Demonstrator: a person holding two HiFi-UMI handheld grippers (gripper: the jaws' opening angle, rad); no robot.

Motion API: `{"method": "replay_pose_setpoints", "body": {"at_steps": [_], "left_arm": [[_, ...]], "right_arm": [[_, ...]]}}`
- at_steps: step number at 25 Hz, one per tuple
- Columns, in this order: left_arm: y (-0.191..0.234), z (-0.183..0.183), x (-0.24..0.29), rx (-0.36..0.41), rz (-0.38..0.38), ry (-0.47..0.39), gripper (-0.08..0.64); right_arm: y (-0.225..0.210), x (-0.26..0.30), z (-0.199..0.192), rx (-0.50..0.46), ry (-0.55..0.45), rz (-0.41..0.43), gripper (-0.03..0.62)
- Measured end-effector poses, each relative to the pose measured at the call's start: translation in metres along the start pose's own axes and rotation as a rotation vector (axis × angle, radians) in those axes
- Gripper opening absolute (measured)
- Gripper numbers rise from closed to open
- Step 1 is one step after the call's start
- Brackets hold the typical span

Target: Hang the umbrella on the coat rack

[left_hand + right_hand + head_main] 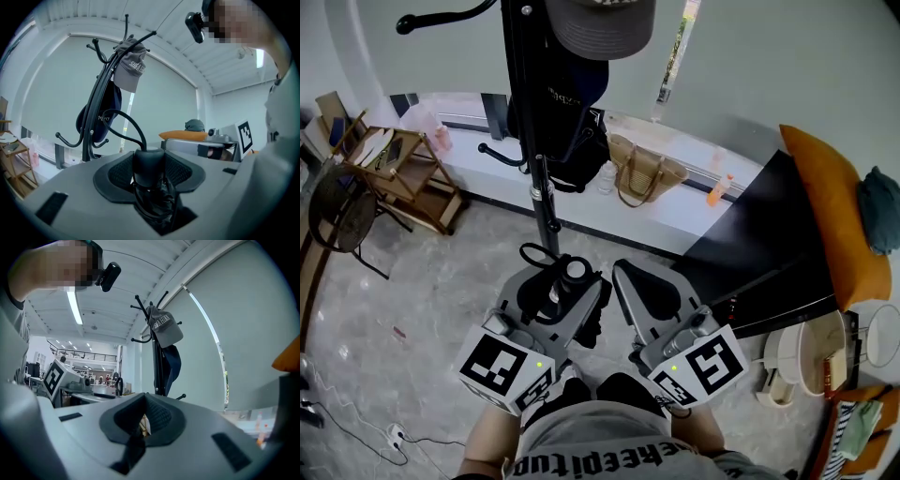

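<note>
Between the left gripper's clamped jaws stands one black umbrella, one coat rack with one cap ahead; the right gripper alongside is closed, empty.

Only the handle end and strap loop of the umbrella show — the rest drops out of sight below the pads of the left gripper. In the head view the coat rack runs off the top edge, the cap is cropped there too, and the pole's foot sits hidden behind that gripper. The far hall in the right gripper view — figures too small to make out.
</note>
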State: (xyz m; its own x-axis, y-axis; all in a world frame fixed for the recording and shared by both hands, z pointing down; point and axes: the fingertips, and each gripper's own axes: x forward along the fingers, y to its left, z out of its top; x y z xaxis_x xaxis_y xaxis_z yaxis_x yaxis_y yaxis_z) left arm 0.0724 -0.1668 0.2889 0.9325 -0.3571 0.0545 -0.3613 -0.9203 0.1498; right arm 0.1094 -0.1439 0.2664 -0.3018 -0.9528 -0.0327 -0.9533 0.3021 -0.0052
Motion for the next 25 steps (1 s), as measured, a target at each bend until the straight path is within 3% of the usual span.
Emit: {"method": "replay_pose_setpoints", "body": {"at_steps": [8, 25], "left_arm": [[0.011, -0.004, 0.012, -0.014, 0.026, 0.021, 0.206], [0.027, -0.027, 0.047, -0.047, 0.221, 0.037, 0.206]], "right_arm": [[-0.011, 0.02, -0.003, 0.017, 0.007, 0.039, 0.011], [-0.044, 0.049, -0.01, 0.029, 0.05, 0.269, 0.011]]}}
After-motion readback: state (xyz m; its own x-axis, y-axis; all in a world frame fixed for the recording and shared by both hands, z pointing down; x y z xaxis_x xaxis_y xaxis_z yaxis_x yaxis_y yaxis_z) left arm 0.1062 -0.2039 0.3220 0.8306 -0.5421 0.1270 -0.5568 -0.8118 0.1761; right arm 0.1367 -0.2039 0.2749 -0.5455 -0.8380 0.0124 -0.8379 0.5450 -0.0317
